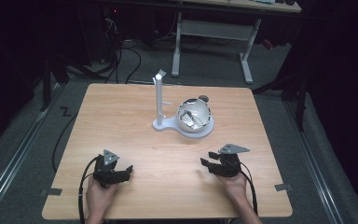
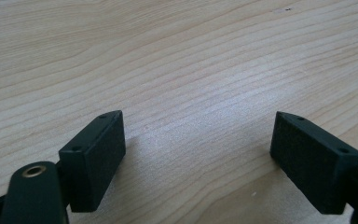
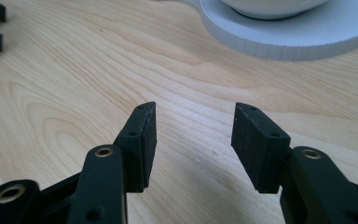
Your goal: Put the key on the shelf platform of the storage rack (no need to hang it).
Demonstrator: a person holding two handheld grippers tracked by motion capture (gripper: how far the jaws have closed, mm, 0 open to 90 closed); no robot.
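Wooden tabletop (image 1: 135, 121) carries a white stand (image 1: 160, 100) with a round base, on which a shiny bowl (image 1: 194, 115) sits, at about 12 o'clock from centre. Left claw (image 1: 121, 175) rests at 7 o'clock, jaws wide apart over bare wood, gripping nothing. Right claw (image 1: 208, 162) rests at 5 o'clock, jaws parted and empty, aimed toward the base (image 3: 284, 37).

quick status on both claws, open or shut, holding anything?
Left claw: open, holding nothing, over bare light wooden table.
Right claw: open, holding nothing.
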